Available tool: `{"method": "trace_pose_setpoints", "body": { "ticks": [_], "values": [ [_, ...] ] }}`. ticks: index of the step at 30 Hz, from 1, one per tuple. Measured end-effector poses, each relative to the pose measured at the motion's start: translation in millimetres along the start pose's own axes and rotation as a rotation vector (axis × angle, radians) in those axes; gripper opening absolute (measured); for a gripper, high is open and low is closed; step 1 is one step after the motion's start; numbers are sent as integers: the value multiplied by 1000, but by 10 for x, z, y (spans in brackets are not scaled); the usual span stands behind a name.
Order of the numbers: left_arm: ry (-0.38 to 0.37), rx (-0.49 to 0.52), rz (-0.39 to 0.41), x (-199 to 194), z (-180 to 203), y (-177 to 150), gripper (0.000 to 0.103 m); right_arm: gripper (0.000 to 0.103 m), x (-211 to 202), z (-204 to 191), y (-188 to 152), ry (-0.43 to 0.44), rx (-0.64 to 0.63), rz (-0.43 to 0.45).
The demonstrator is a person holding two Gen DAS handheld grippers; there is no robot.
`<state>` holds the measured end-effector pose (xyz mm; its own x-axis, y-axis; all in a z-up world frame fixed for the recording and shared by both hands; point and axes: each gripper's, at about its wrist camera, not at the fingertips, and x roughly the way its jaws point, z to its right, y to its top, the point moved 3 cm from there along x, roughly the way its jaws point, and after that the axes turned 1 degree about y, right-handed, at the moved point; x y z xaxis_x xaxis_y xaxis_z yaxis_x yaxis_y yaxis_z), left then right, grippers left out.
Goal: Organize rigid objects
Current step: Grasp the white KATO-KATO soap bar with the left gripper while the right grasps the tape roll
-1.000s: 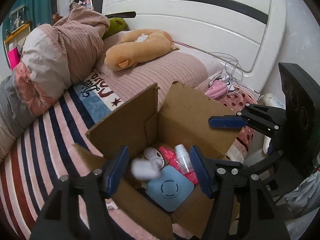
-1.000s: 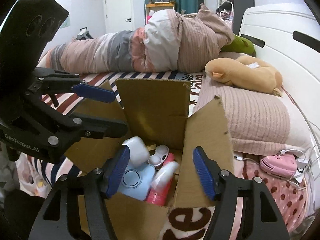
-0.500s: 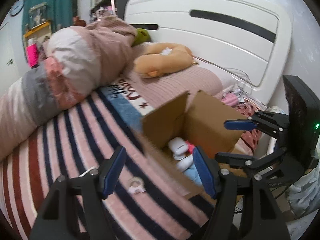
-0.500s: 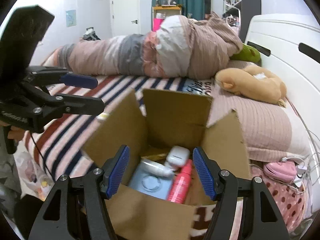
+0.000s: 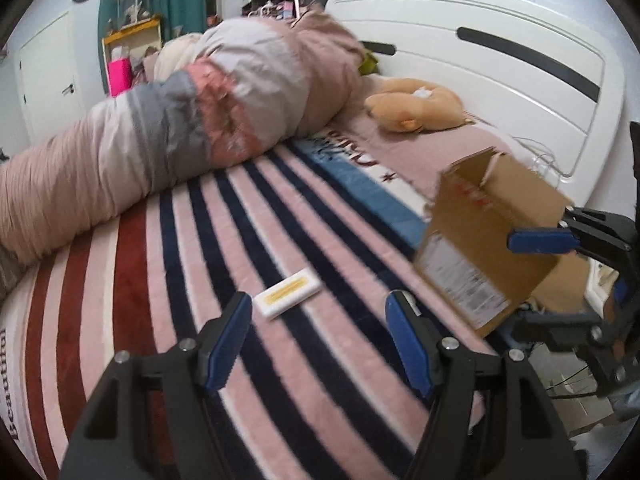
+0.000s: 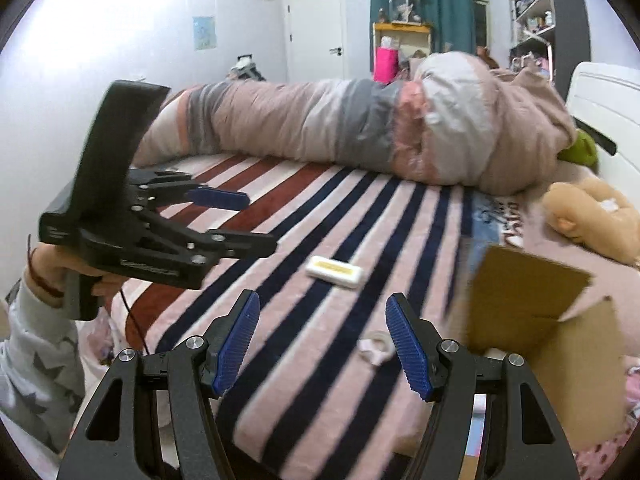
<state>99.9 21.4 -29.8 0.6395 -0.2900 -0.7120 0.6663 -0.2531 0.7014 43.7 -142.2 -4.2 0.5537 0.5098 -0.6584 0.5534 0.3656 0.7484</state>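
1. My left gripper point(image 5: 316, 340) hangs over the striped blanket point(image 5: 160, 280), jaws released after just widening a little, nothing between them.
2. My right gripper point(image 6: 322, 340) is likewise spread apart and empty.
3. Just beyond my right gripper's right finger, a small pale ring-shaped item point(image 6: 374, 348) lies on the blanket; it is too blurred to name.
4. Farther up the blanket lies a white rectangular case with a yellow label point(image 5: 287, 293), clear of both grippers.
5. Right of the case stands the cardboard box point(image 5: 480, 248), flaps up; I cannot see its contents from here.
6. Beyond the case, a rolled duvet point(image 6: 360, 128) runs across the bed.
7. A tan plush toy point(image 5: 416, 108) rests beyond the box, near the white headboard point(image 5: 480, 72).
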Motion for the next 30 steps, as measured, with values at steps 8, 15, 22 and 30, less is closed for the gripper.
{"method": "trace_pose_setpoints", "body": {
  "ticks": [8, 15, 22, 30],
  "values": [
    [-87, -37, -52, 615, -365, -273, 66, 63, 705, -69, -268, -89, 52, -105],
    [-158, -38, -96, 1271, -398, -347, 66, 62, 1267, 205, -619, -200, 100, -208],
    [-147, -47, -74, 1683, -451, -324, 66, 52, 1599, 495, -720, -321, 144, -224],
    [-168, -36, -84, 1880, -440, -234, 74, 49, 1693, 553, -775, -340, 151, -221]
  ]
}}
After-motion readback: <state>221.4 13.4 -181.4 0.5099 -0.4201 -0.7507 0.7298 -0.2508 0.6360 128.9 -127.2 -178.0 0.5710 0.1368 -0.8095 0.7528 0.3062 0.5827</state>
